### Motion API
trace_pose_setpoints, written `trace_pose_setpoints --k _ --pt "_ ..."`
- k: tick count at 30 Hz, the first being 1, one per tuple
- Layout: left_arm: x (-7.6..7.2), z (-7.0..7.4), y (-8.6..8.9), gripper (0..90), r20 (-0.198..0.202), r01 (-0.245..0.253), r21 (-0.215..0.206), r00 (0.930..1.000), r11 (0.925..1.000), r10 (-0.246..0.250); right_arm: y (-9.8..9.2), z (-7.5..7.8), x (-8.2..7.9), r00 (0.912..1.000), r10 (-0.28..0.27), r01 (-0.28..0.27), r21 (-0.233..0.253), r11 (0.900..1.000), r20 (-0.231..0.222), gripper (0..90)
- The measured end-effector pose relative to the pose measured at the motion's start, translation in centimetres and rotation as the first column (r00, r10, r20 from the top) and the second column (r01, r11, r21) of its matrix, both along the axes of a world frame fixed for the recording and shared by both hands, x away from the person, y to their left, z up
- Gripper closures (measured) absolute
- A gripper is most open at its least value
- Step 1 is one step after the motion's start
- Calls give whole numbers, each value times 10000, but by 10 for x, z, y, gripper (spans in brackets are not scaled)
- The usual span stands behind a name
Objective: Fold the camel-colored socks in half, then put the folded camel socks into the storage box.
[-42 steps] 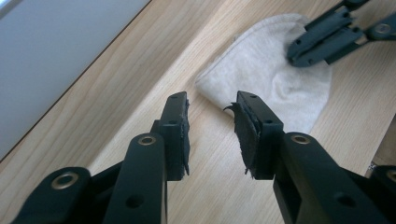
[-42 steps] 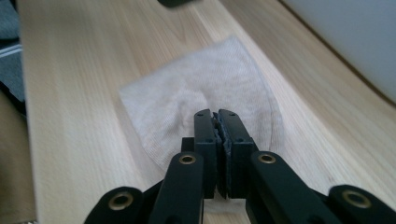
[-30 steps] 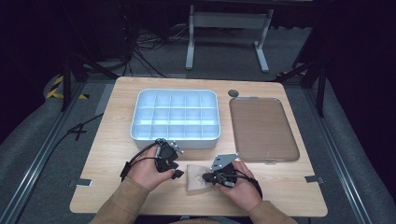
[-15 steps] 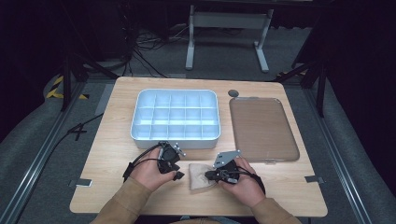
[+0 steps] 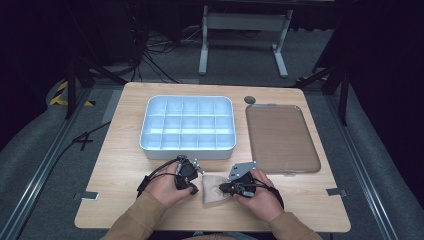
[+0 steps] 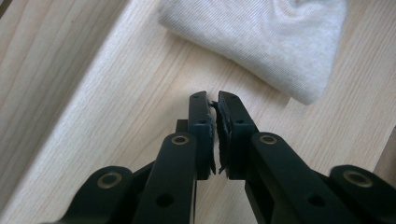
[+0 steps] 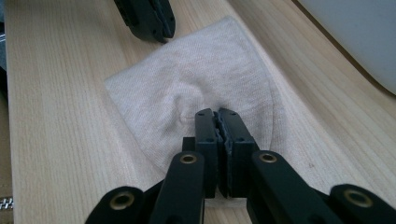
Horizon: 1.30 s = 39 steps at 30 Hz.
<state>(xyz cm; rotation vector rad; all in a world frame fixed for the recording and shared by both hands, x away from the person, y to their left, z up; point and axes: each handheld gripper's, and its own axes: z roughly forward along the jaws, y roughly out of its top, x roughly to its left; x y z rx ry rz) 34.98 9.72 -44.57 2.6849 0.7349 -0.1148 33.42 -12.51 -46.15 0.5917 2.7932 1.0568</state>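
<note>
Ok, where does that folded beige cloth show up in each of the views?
High view: beige cloth at the near table edge, between both grippers.
Left gripper view: cloth at top, beyond the shut jaws.
Right gripper view: cloth centre, under the jaws.
Shared landmark: the wooden table.

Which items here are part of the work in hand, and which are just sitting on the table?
In use:
beige cloth
left gripper, jaws shut, beside the cloth
right gripper, jaws shut, on the cloth

Lying about:
white compartment tray
brown flat tray
small grey disc
</note>
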Motion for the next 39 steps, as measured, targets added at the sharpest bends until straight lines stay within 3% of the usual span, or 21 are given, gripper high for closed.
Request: trace_pose_setpoints --k 8,13,19,23,28,31,37,39 --pt "-2 0 -4 839 238 155 -3 9996 9999 -155 2 2 -4 9996 9 -5 -153 9999 265 854" --pt "-2 -1 -5 845 235 111 -78 9997 9999 -109 3 10 -9 9989 58 -66 162 9998 454 857" --pt "-2 -1 -5 846 203 86 -94 9998 9999 -84 4 3 -7 9996 -91 92 -40 9999 264 866" --pt "-1 0 -4 837 144 145 -114 9998 9998 -143 2 -1 -5 10000 -48 47 96 9999 43 881" --pt "-1 -1 -4 840 185 108 -180 9998 9998 -105 1 -2 -5 9999 67 -69 114 9999 117 892" --pt "-1 0 -6 840 130 260 -49 9996 9996 -260 1 -3 -5 9999 -18 17 90 10000 135 894" --pt "-3 4 -15 845 543 875 -204 9948 9960 -863 2 -3 -8 9997 -109 107 69 9999 217 896" --pt "-4 7 -16 845 681 999 -481 9930 9938 -966 3 -3 -8 9996 -151 150 26 9999 238 897"
